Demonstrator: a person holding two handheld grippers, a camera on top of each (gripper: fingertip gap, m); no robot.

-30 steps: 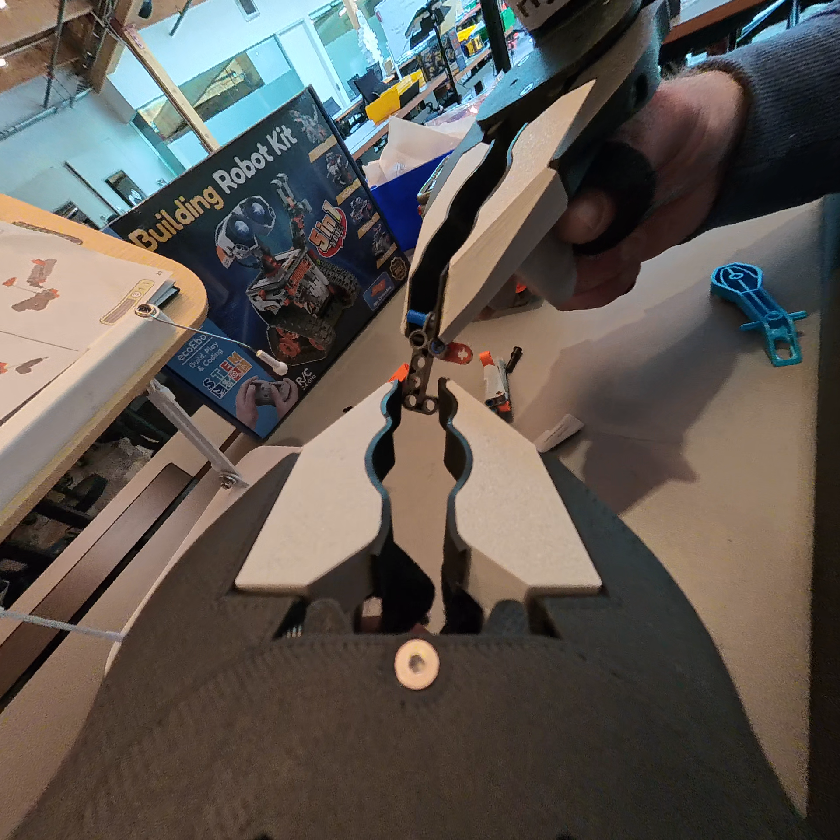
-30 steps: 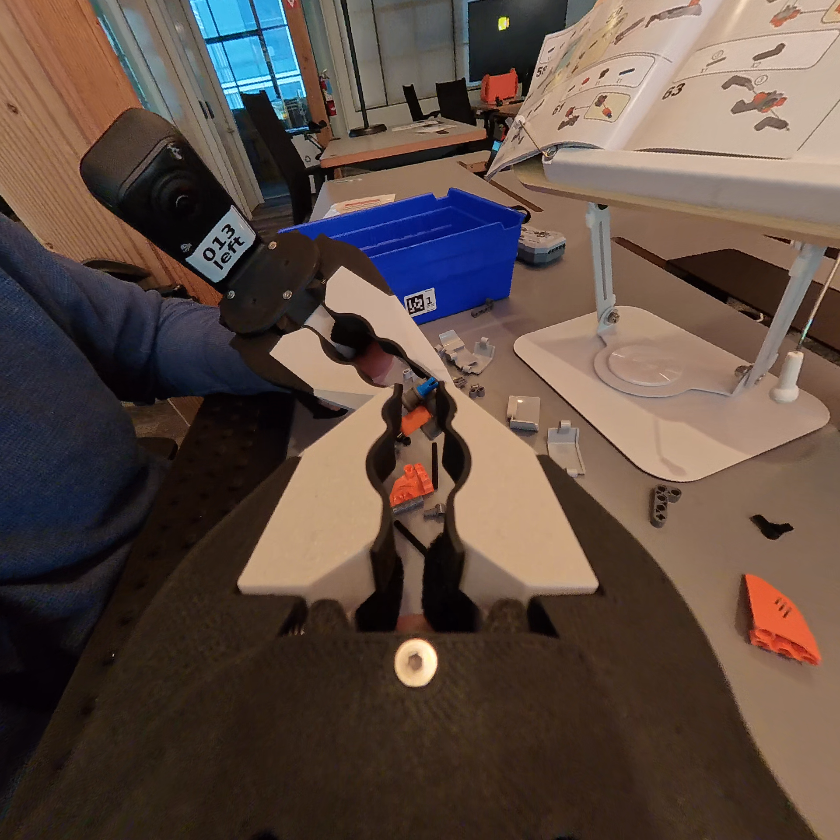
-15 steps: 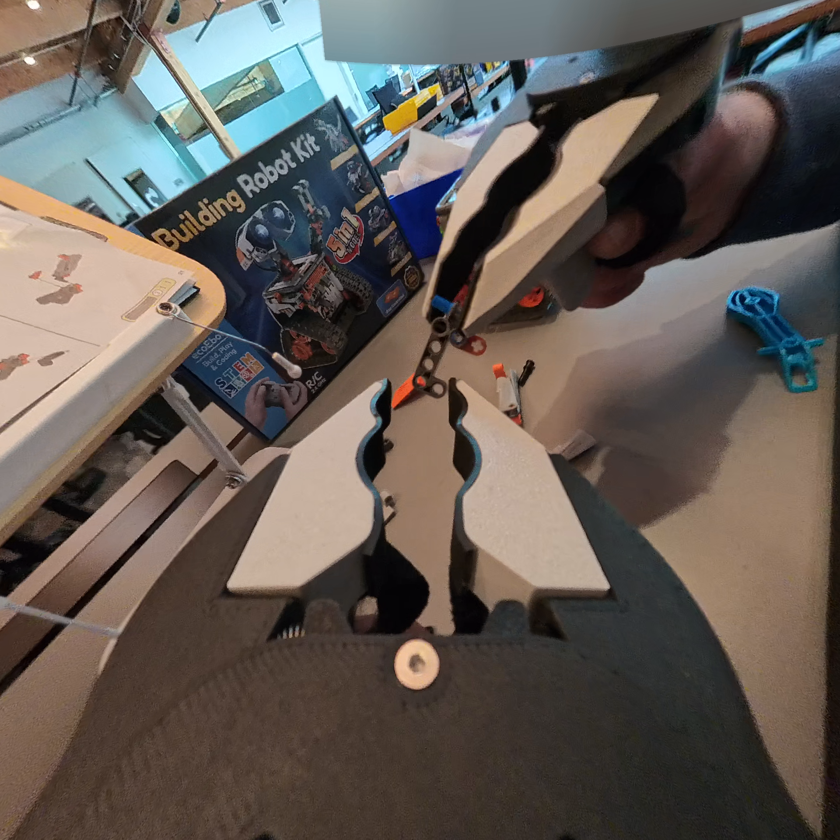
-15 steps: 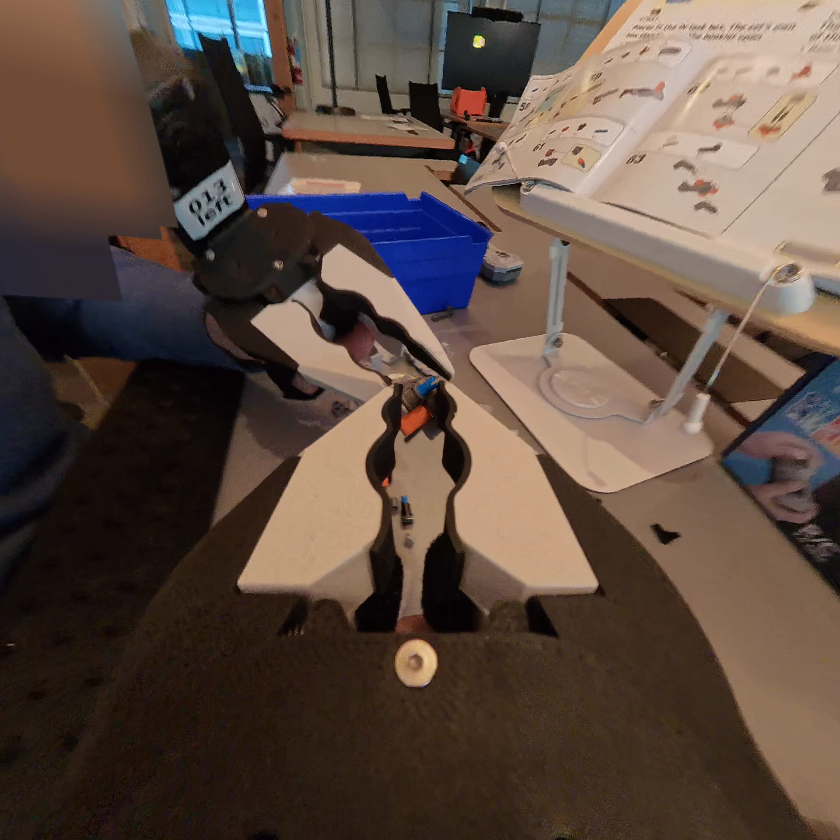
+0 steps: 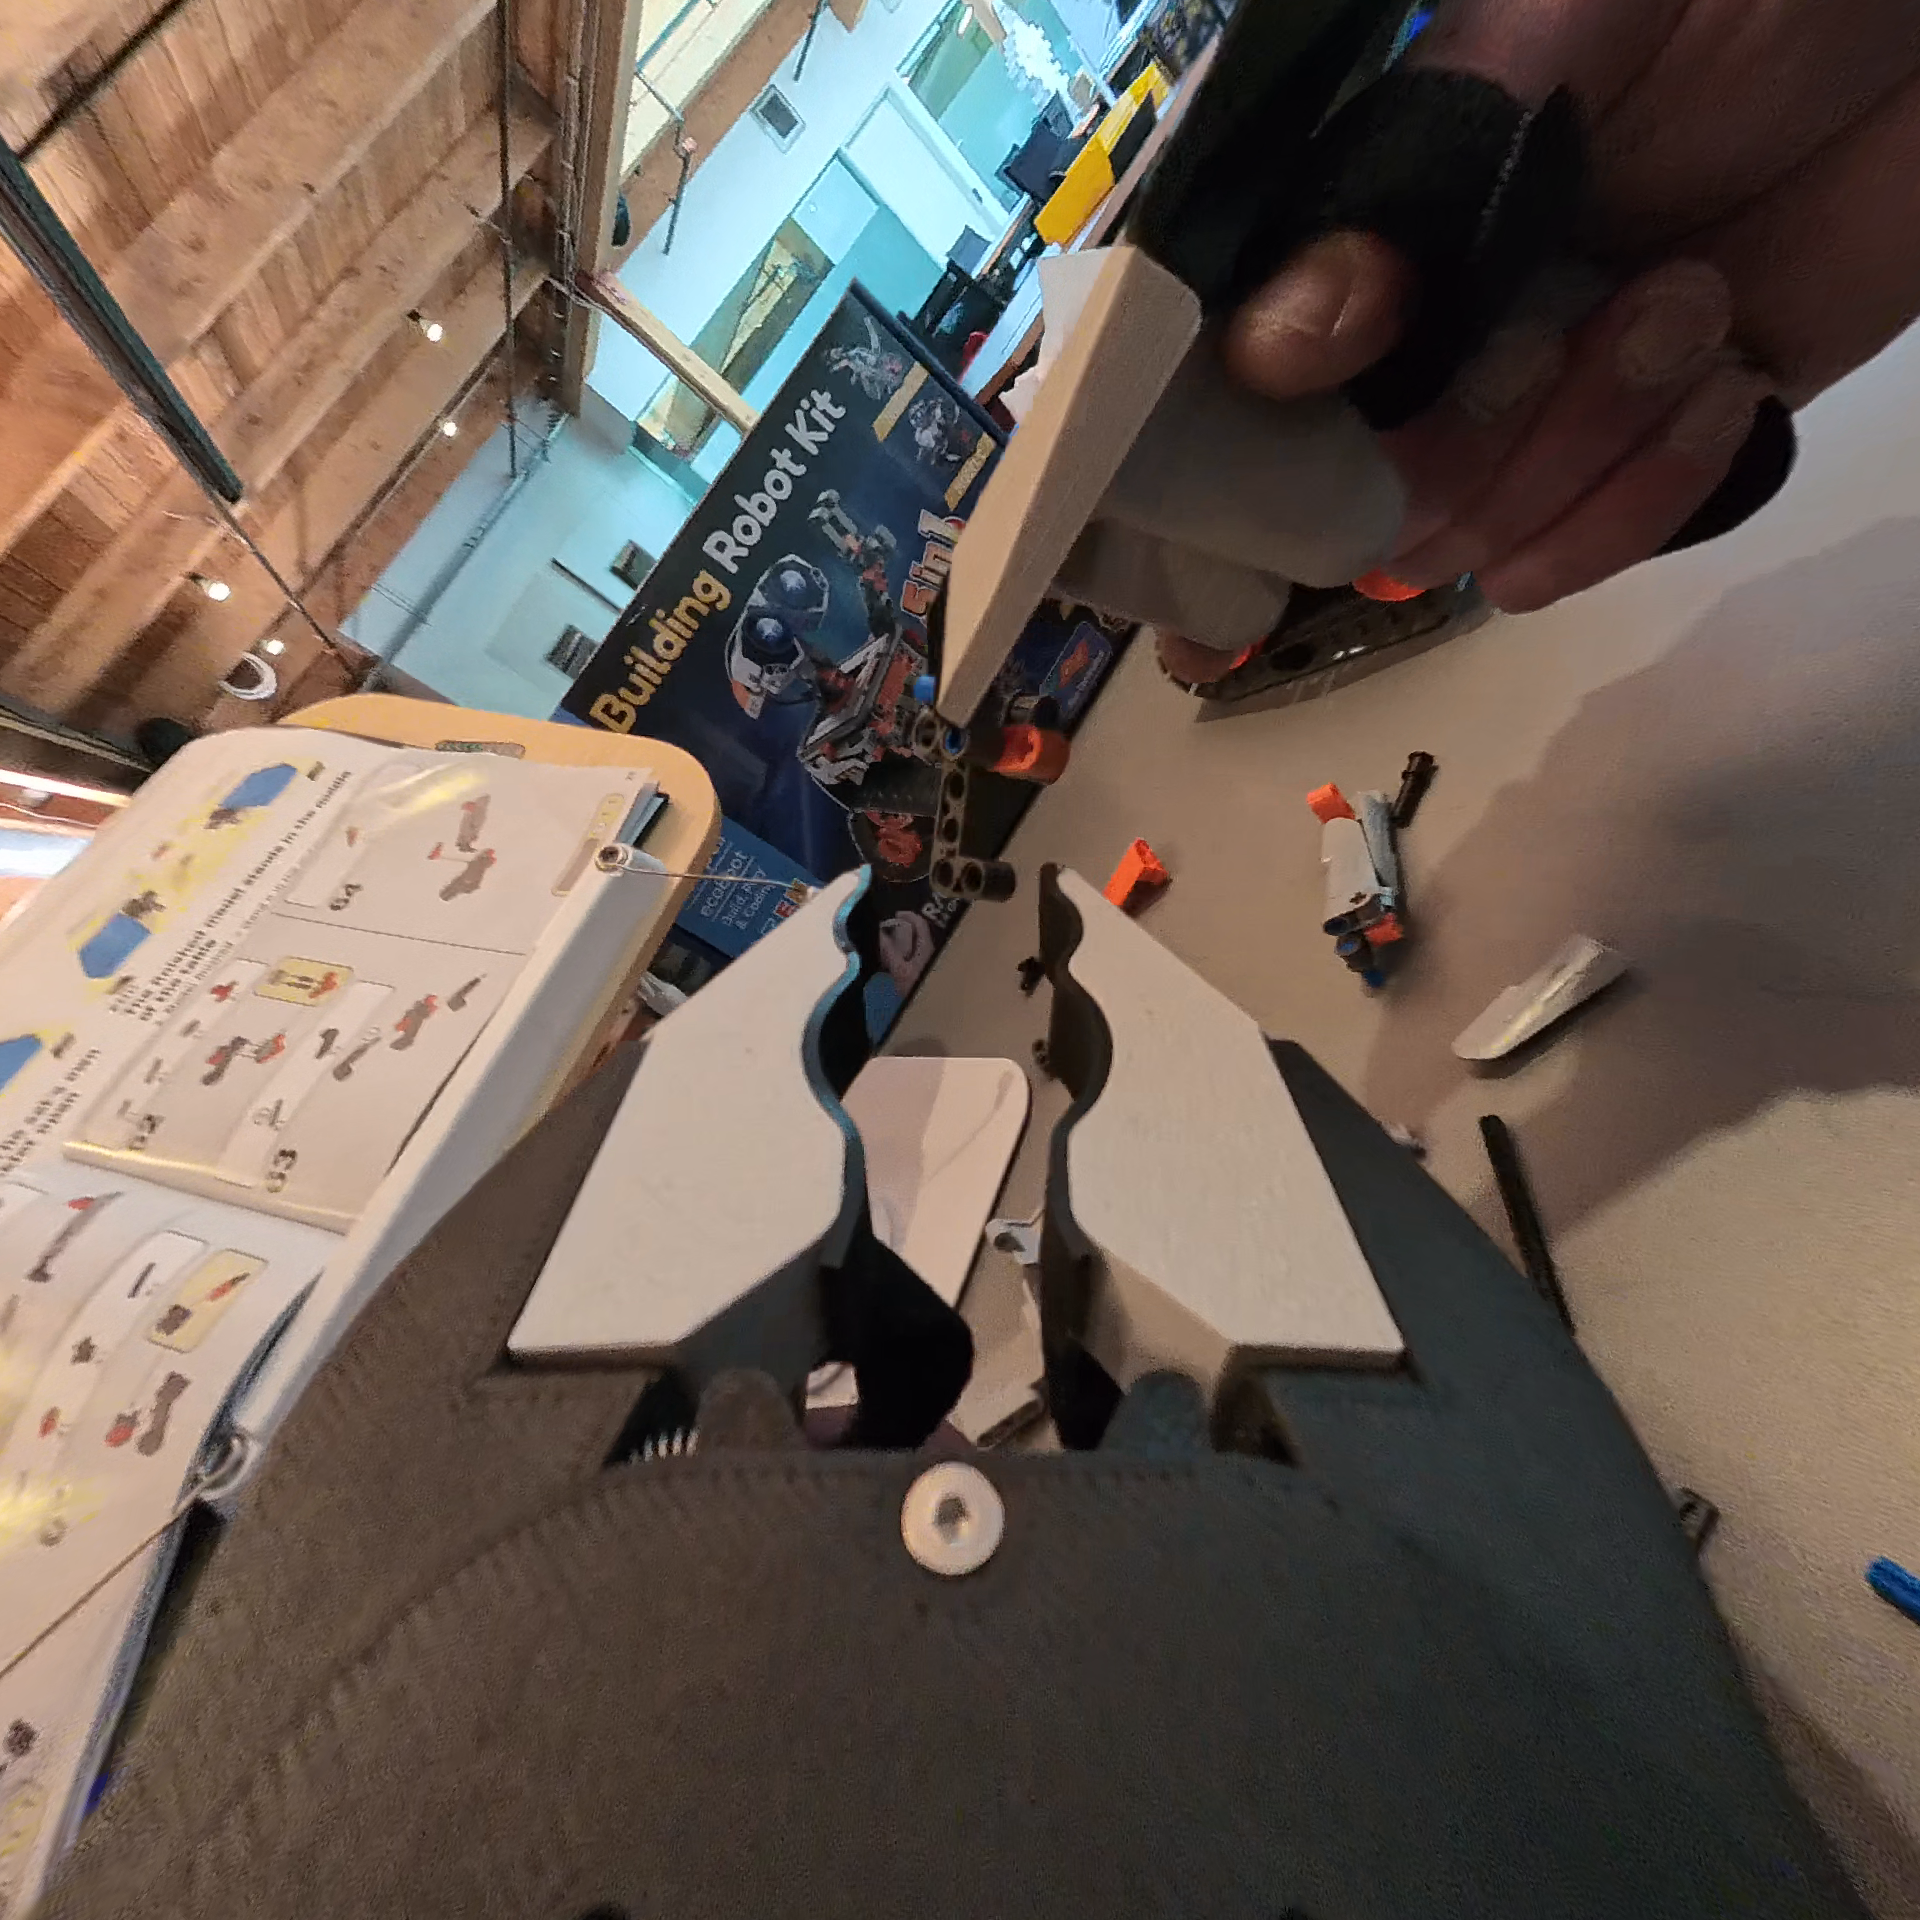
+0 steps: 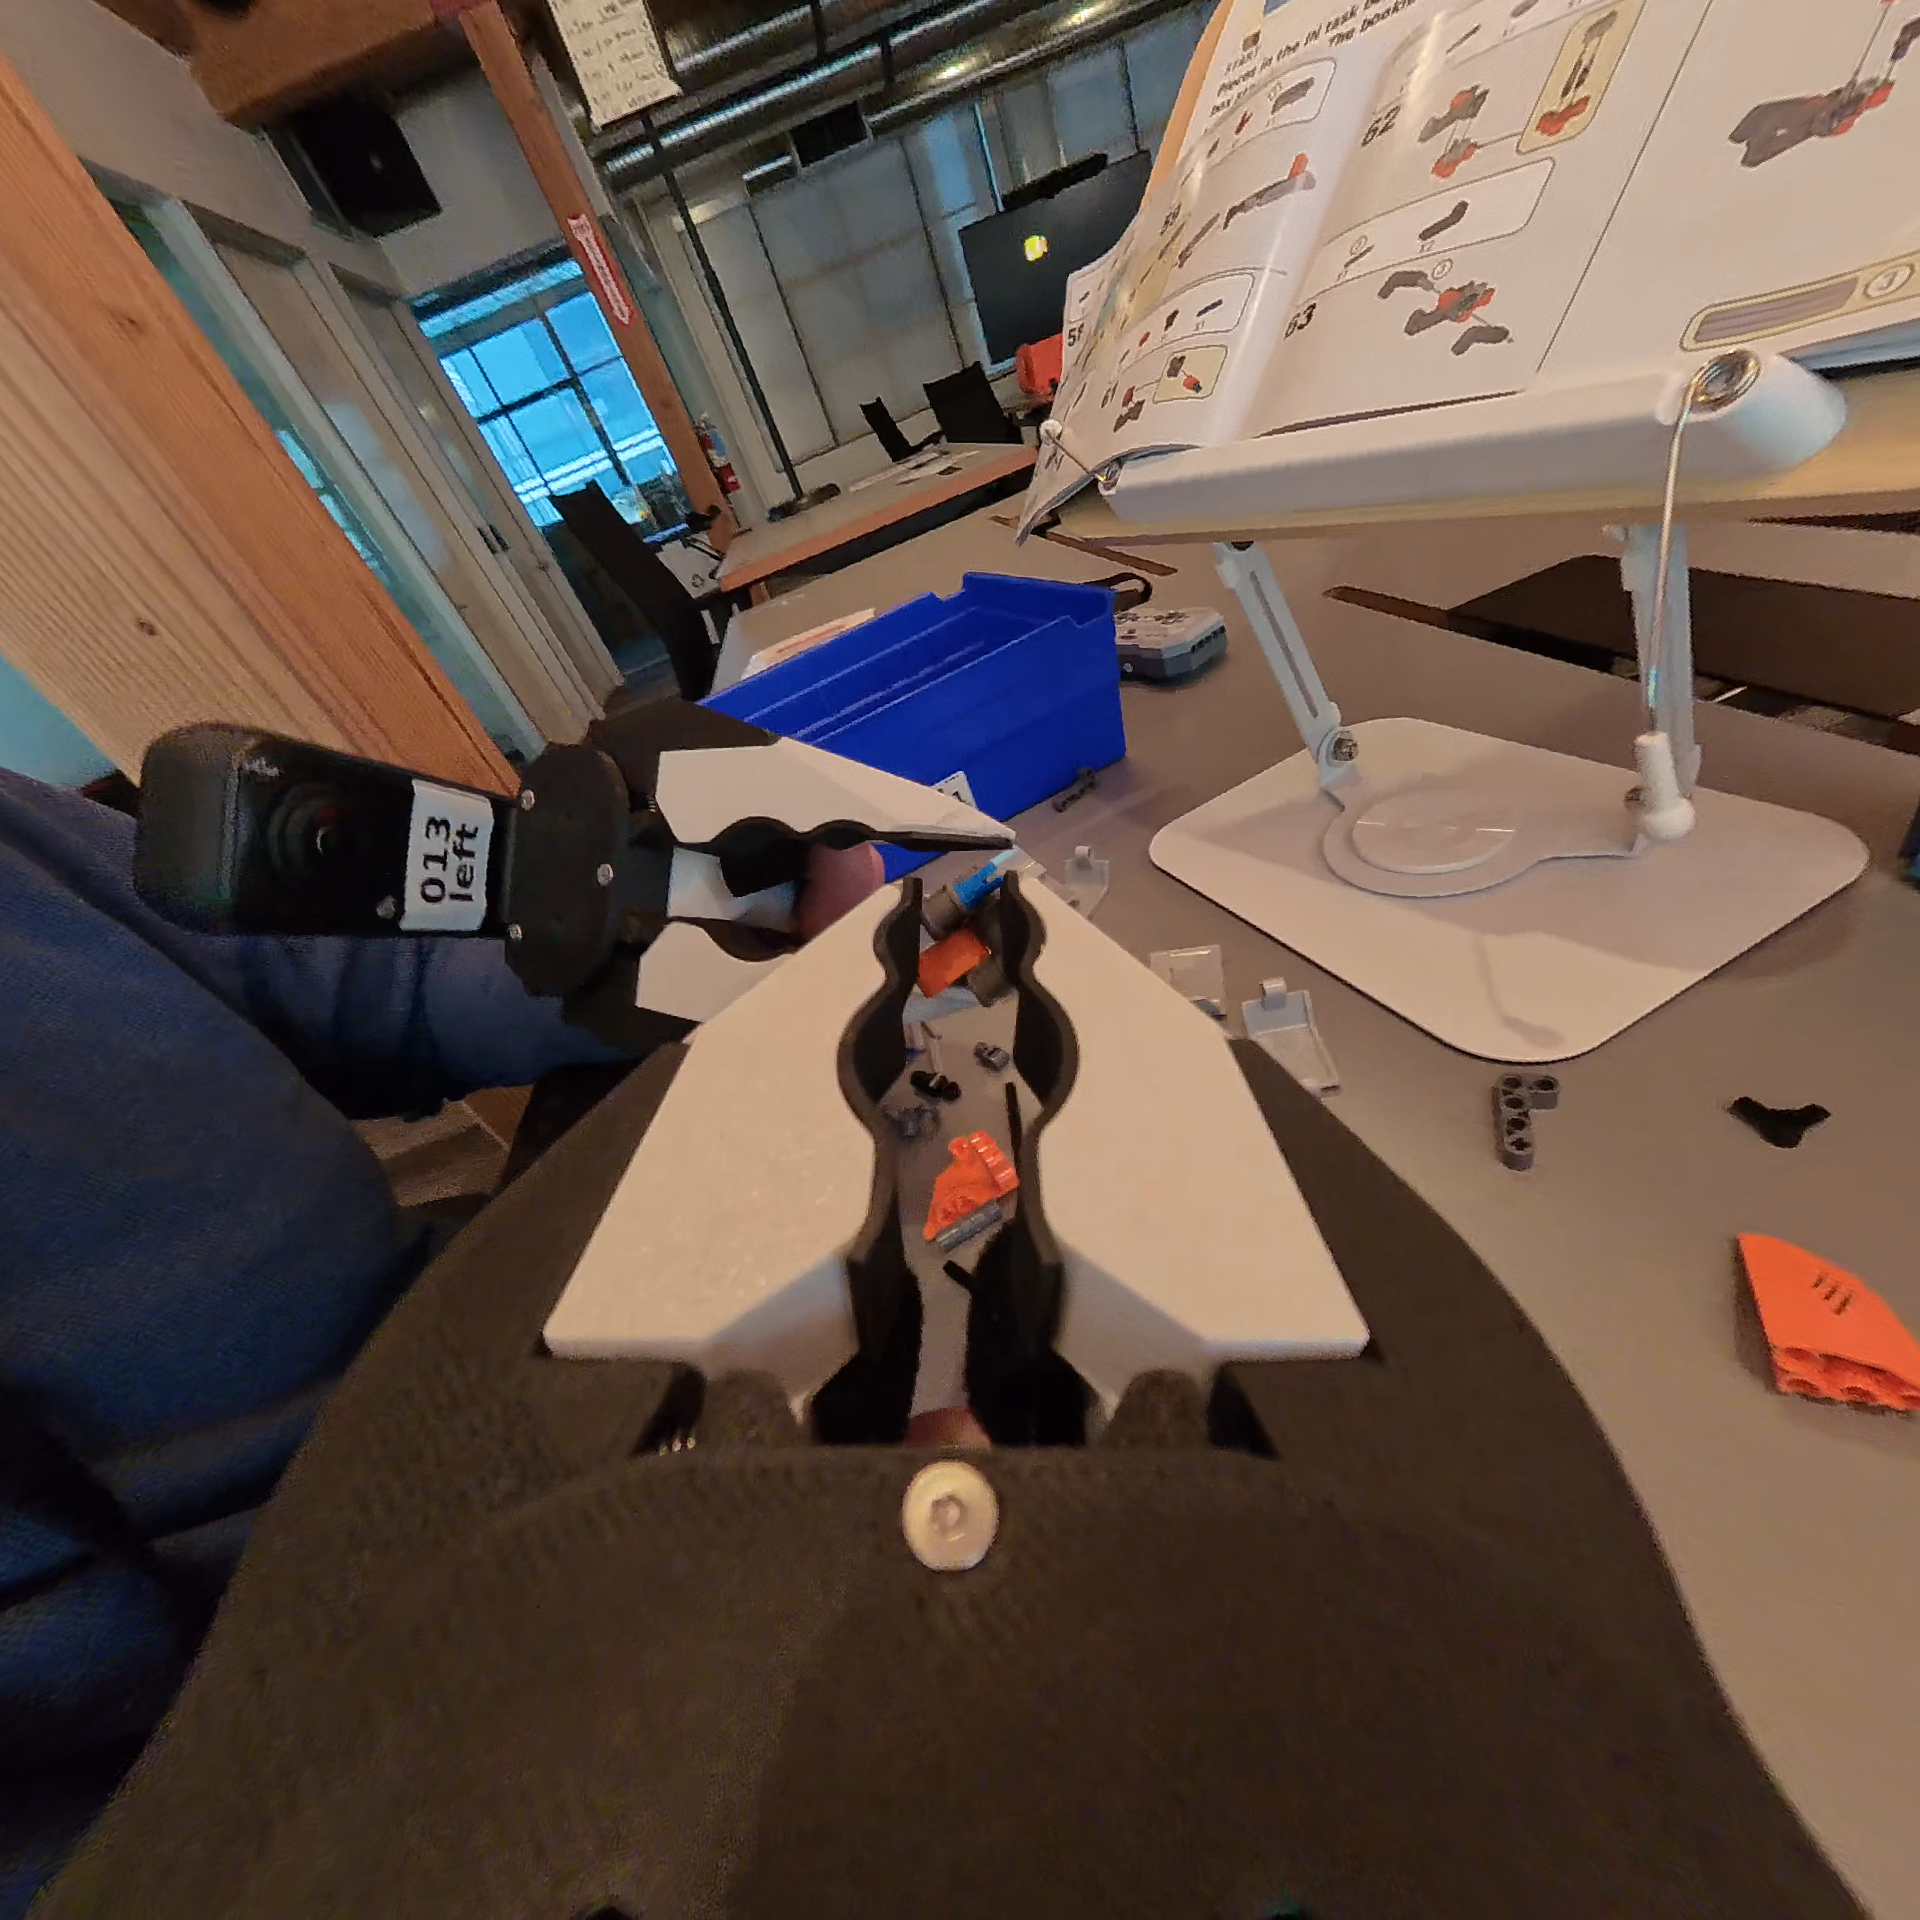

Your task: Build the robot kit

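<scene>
Two grippers meet over a grey table (image 6: 1558,1455). Left gripper (image 5: 951,883): its fingers stand spread, with nothing between them. Just ahead of its tips hangs a dark L-shaped beam (image 5: 951,821), close but apart from both fingers. Right gripper (image 6: 961,899) is pressed together on the small assembly that the beam belongs to, with one blue pin (image 6: 971,883) and one orange piece (image 6: 951,961) showing between its tips. In the left wrist view the right gripper (image 5: 945,717) comes down from above, and a bare hand (image 5: 1558,343) holds its handle.

Below the right gripper's fingers lie one orange block (image 6: 971,1184) and a few small dark bits, too small to tell apart. To its right lie one grey L-beam (image 6: 1519,1117), one black piece (image 6: 1777,1120) and one orange panel (image 6: 1823,1325). Ahead stand one blue bin (image 6: 966,686) and one white book stand (image 6: 1507,862) with an open booklet (image 6: 1455,208) on it.

Beyond the left gripper one kit box (image 5: 790,644) leans upright. To that gripper's right lie one white-and-orange assembly (image 5: 1356,862), one orange piece (image 5: 1135,871), one black pin (image 5: 1413,784) and one pale panel (image 5: 1538,997).
</scene>
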